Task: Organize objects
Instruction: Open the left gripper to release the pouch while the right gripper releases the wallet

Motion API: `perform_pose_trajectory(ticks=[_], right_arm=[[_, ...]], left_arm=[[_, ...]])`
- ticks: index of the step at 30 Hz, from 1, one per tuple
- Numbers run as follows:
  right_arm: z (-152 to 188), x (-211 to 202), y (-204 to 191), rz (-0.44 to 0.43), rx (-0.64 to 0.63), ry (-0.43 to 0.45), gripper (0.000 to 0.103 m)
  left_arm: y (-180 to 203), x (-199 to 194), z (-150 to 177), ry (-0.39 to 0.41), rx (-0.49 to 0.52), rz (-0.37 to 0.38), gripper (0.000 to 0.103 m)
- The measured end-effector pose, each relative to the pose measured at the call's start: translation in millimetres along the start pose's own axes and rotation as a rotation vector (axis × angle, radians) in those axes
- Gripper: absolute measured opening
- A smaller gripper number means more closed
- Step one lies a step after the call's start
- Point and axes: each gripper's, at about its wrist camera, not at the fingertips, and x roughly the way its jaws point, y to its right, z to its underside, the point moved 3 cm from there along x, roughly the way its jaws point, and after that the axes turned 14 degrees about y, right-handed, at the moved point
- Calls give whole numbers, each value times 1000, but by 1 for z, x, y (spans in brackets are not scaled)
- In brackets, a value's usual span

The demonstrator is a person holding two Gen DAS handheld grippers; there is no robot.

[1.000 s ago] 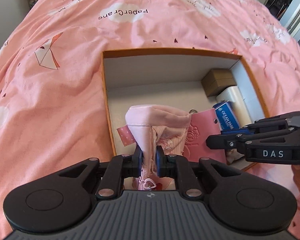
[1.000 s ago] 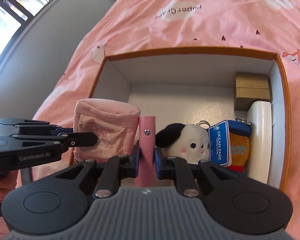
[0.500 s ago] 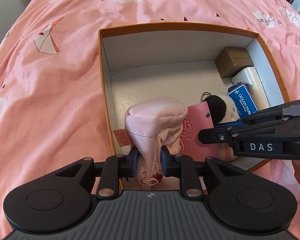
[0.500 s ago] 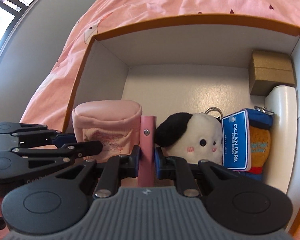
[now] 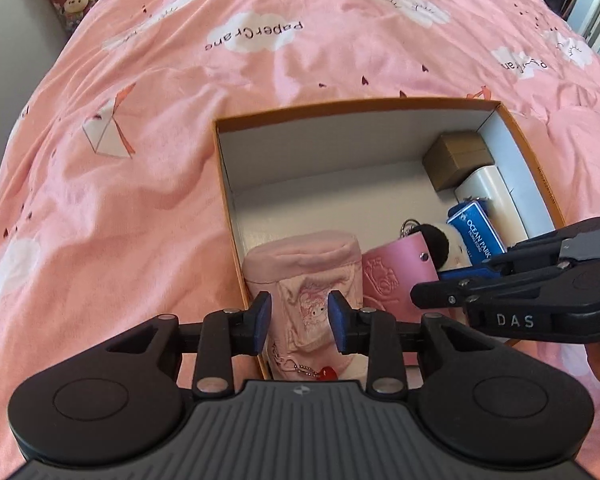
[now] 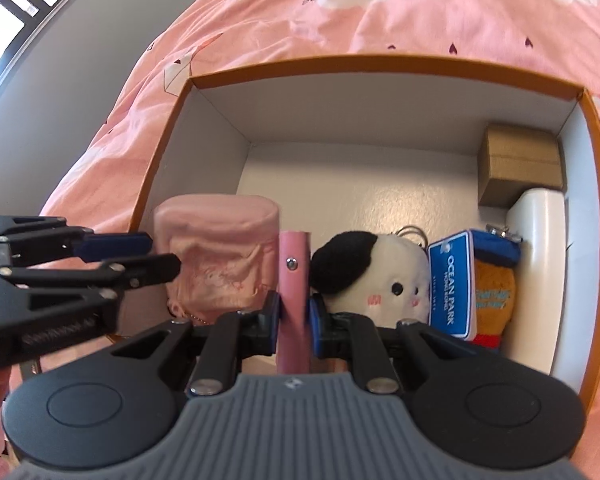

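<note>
An orange-rimmed cardboard box point(image 5: 340, 110) point(image 6: 380, 64) lies on a pink bedspread. A pink drawstring pouch point(image 5: 304, 256) point(image 6: 216, 248) stands upright in its near left corner. My left gripper point(image 5: 300, 314) point(image 6: 162, 254) straddles the pouch; its jaws are opening and the blue pads no longer press on the cloth. Right beside the pouch, my right gripper point(image 6: 294, 312) point(image 5: 452, 280) is shut on a pink leather key case point(image 6: 294, 264) point(image 5: 392, 272), held upright on edge inside the box.
Along the box's right side sit a white plush dog with a black ear point(image 6: 384, 276), a blue Ocean Park tag point(image 6: 452, 284) on an orange plush point(image 6: 494, 292), a white case point(image 6: 540, 240) and a small brown box point(image 6: 520, 164). The box's far left floor is bare.
The left jaws have spread apart and released the pouch, which now stands on its own in the box. The right gripper still grips the pink key case in the same spot.
</note>
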Motion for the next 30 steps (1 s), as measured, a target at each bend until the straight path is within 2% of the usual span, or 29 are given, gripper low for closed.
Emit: perform_pose_trajectory(ticks=[6, 12, 14, 17, 21, 25, 29, 30], right_arm=[[1, -1, 1, 6, 12, 1, 16], [4, -1, 1, 18, 12, 5, 16], [5, 2, 6, -9, 50, 2, 16], [7, 8, 14, -45, 107, -8, 16], [11, 16, 21, -54, 131, -23, 16], [12, 11, 9, -18, 7, -7, 18], [12, -7, -5, 3, -135, 31, 30], [11, -13, -7, 14, -172, 48, 31]], left_arm=[[18, 12, -14, 50, 158, 61, 38], [31, 49, -19, 23, 254, 78, 38], [33, 62, -18, -6, 253, 68, 38], [31, 72, -14, -37, 241, 53, 30], [32, 60, -14, -7, 212, 95, 29], [35, 48, -13, 9, 172, 144, 29], [35, 44, -13, 14, 91, 187, 30], [35, 44, -13, 10, 68, 194, 30]])
